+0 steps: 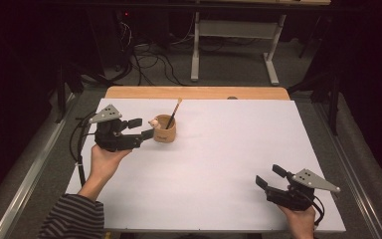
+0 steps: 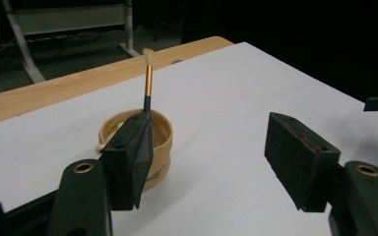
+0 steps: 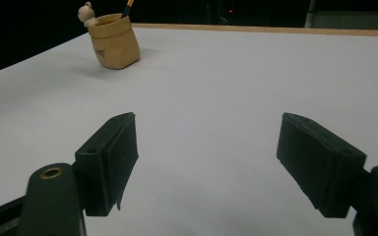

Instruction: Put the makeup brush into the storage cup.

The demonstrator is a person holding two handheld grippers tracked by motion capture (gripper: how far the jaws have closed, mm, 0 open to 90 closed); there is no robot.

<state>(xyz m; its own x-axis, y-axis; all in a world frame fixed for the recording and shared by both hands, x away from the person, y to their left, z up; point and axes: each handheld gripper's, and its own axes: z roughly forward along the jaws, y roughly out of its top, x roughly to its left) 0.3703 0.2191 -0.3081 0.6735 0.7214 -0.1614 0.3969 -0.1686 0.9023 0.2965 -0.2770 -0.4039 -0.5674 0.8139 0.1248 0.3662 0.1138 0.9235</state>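
A tan cup (image 1: 165,131) stands on the white table sheet (image 1: 219,159) at the far left, with a brush (image 1: 174,112) leaning in it and a small pale figure (image 1: 154,122) on its rim. My left gripper (image 1: 142,128) is open just left of the cup; in the left gripper view the cup (image 2: 163,156) sits behind one jaw, not between them, and the brush (image 2: 148,81) rises above it. Whether a jaw touches the cup I cannot tell. My right gripper (image 1: 268,175) is open and holds nothing at the near right. The right gripper view shows the cup (image 3: 114,42) far off.
A strip of bare wood (image 1: 194,92) runs along the table's far edge. Beyond it stand a white desk frame (image 1: 234,45) and cables (image 1: 149,59) on the floor. Metal rails run along both sides of the table.
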